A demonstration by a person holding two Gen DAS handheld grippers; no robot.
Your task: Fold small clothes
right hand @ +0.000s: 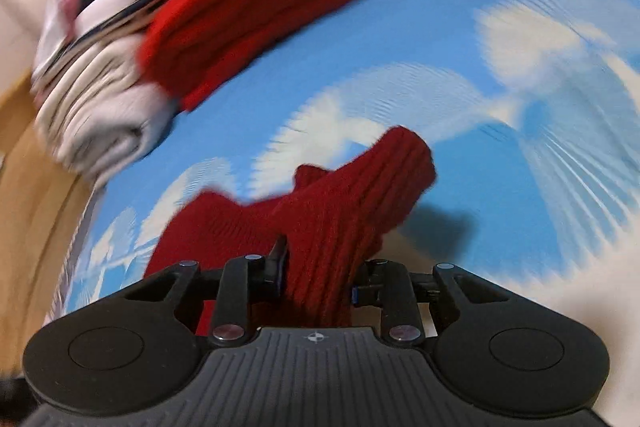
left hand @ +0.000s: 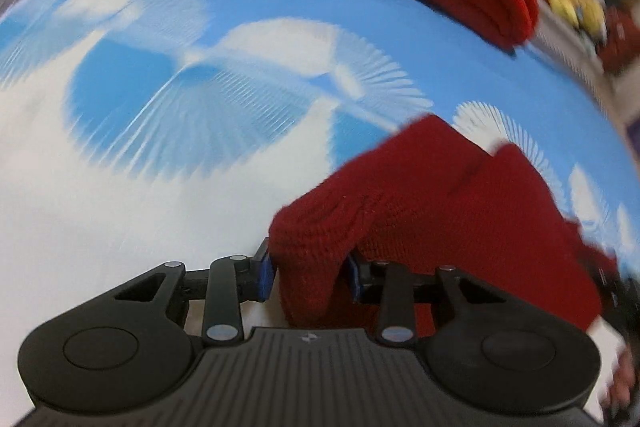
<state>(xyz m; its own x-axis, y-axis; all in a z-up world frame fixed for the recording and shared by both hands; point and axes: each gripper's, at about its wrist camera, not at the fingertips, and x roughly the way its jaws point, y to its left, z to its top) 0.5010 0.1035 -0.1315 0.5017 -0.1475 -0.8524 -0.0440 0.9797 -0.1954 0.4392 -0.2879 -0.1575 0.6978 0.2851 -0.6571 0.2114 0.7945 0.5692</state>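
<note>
While folded red knit [right hand: 256, 15] and grey-white pile [right hand: 96, 111] sit at mat [left hand: 160, 187] far edge, left gripper [left hand: 312, 271] and right gripper [right hand: 320, 275] each pinch dark-red knit garment [right hand: 340, 203], unfolded.

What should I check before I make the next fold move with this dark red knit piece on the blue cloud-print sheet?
1. Left gripper shut on the dark red knit garment: ok, fabric bunched between the pads.
2. Right gripper shut on the same garment: ok.
3. Garment spread flat between the two grips: not ok, it hangs bunched and creased.
4. Bare blue cloud-print sheet ahead for laying it down: ok.
5. Clear of the folded bright red garment in the pile: ok, apart from it.
6. Which edges or corners are gripped: cannot tell, the pictures are blurred.
</note>
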